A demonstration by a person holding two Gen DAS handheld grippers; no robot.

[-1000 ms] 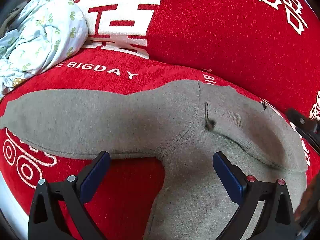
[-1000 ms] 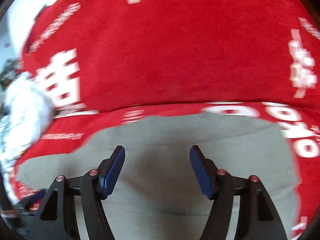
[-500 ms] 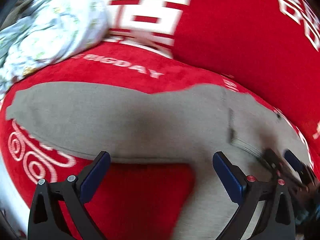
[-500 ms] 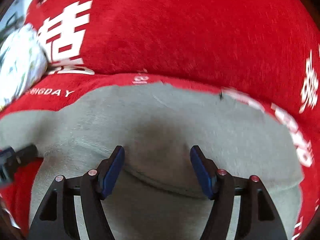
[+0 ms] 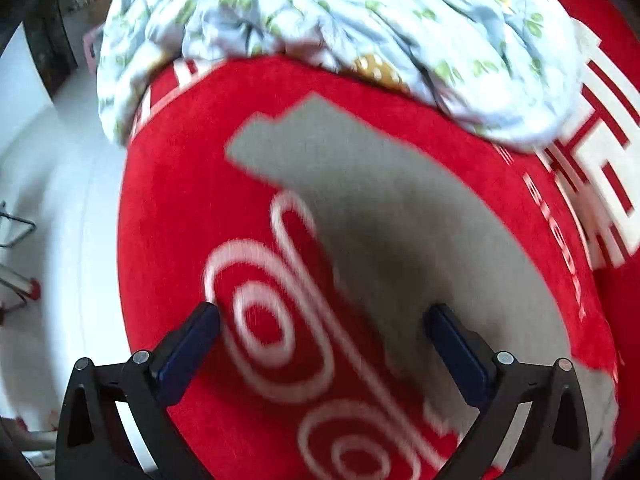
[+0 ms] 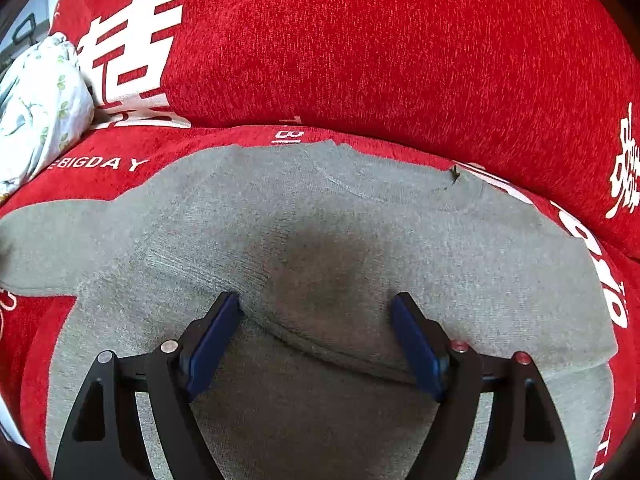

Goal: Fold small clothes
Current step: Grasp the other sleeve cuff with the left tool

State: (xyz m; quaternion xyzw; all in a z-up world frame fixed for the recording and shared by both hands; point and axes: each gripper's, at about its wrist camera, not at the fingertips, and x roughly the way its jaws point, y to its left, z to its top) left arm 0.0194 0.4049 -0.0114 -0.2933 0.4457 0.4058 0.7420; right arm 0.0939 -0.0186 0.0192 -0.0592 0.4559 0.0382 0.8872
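A small grey knit sweater [image 6: 360, 220] lies flat on a red sofa seat. Its right sleeve is folded across the chest, and its left sleeve [image 5: 360, 168] stretches out to the left. My right gripper [image 6: 316, 320] is open and empty, low over the folded sleeve's edge at the chest. My left gripper [image 5: 320, 332] is open and empty, hovering over the near edge of the outstretched sleeve, whose cuff points away toward the sofa's end.
A crumpled pale floral cloth [image 5: 320, 20] lies at the sofa's end beyond the sleeve cuff; it also shows in the right wrist view [image 6: 36, 104]. The red back cushion [image 6: 380, 40] with white characters rises behind the sweater. White floor [image 5: 52, 200] lies beyond the seat's edge.
My left gripper has swung left from the sweater's armpit to the outstretched sleeve, now facing the floral cloth. My right gripper has moved over the sweater's chest and settled there.
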